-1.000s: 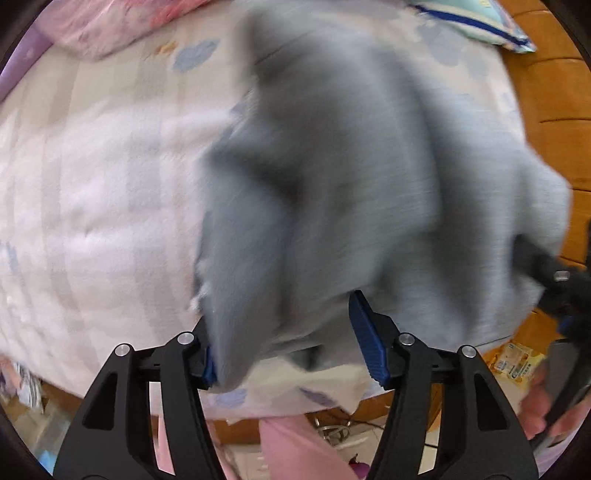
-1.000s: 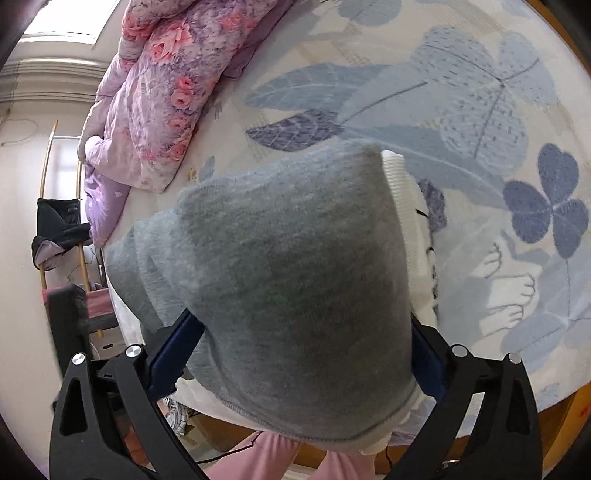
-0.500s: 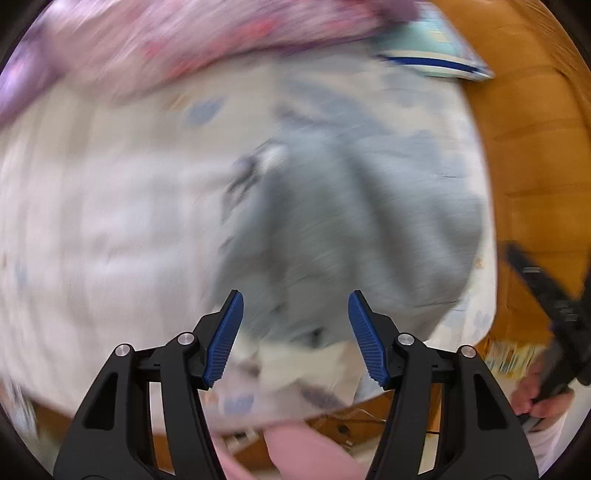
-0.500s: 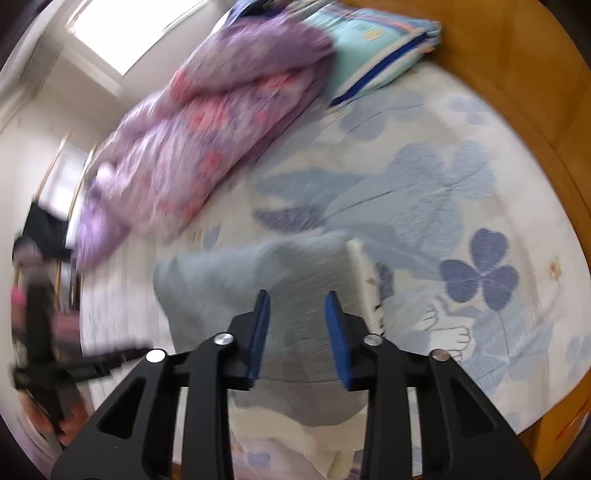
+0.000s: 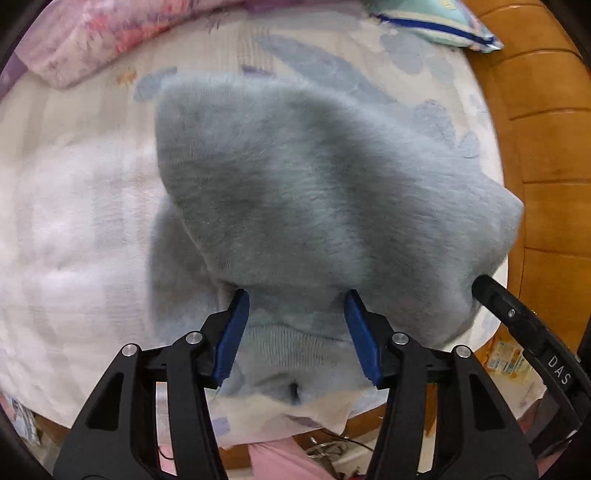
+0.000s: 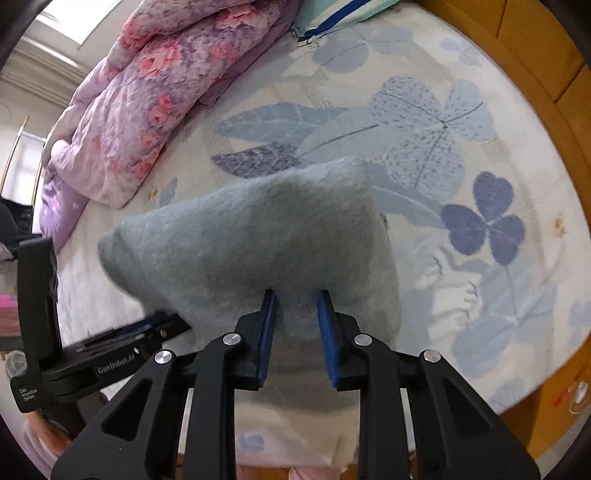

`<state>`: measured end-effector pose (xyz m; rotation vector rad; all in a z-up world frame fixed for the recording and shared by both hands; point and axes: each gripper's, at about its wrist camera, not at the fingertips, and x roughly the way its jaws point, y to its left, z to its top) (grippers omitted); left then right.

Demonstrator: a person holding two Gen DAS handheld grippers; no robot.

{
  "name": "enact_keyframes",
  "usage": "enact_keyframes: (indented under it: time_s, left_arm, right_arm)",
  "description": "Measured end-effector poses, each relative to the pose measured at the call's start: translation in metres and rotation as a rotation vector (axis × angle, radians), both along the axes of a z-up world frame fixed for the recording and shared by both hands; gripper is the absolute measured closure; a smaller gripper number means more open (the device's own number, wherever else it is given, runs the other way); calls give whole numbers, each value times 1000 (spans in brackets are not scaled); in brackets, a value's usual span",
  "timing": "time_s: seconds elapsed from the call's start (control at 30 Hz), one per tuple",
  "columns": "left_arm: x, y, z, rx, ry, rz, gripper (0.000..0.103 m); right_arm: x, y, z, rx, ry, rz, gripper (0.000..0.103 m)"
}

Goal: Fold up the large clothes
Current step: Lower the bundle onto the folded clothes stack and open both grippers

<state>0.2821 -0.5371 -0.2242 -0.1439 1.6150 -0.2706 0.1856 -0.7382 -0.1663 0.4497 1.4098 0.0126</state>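
A grey knit sweater (image 5: 314,192) lies bunched near the front edge of the bed; it also shows in the right wrist view (image 6: 258,251). My left gripper (image 5: 295,306) is open, its blue fingers standing apart over the sweater's near ribbed hem, holding nothing. My right gripper (image 6: 295,306) is open with a narrower gap, over the near edge of the sweater, holding nothing. The right gripper's body (image 5: 524,325) shows at the right of the left wrist view, and the left gripper's body (image 6: 74,354) at the left of the right wrist view.
The bed sheet (image 6: 443,147) has blue leaf and clover prints. A pink and purple floral quilt (image 6: 147,92) is heaped at the far left. A teal pillow (image 5: 436,18) lies at the head. A wooden bed frame (image 5: 546,147) runs along the right.
Both grippers have let go of the sweater, which was held up and now lies on the bed. The right gripper's jaws are narrower than a second ago.
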Motion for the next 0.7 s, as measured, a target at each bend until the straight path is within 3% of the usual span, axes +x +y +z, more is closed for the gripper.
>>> enact_keyframes:
  time_s: [0.1, 0.2, 0.3, 0.4, 0.47, 0.53, 0.57, 0.63, 0.7]
  left_arm:
    - [-20, -2, 19, 36, -74, -38, 47]
    - [-30, -11, -1, 124, -93, -95, 47]
    - [-35, -7, -24, 205, -31, -105, 48]
    - [-43, -2, -4, 203, -117, -101, 47]
    - [-45, -2, 7, 224, -150, -120, 47]
    - [-49, 1, 18, 223, -165, -118, 43]
    - [-51, 3, 24, 227, -179, -114, 41]
    - [-57, 8, 38, 253, -225, -109, 39]
    - [-63, 13, 52, 283, -261, -112, 38]
  right_arm:
    - [-20, 10, -2, 42, 83, 0, 79]
    - [-36, 8, -44, -41, 165, -69, 80]
    - [-43, -1, -68, -33, 161, -145, 80]
    - [-48, -5, -53, 14, 143, -165, 79]
    - [-56, -5, -39, 34, 119, -161, 72]
    - [-63, -2, -27, 39, 105, -164, 46]
    - [-65, -1, -21, 27, 96, -168, 42]
    - [-71, 2, -7, -54, 80, -175, 29]
    - [-77, 8, 7, -155, 80, -180, 24]
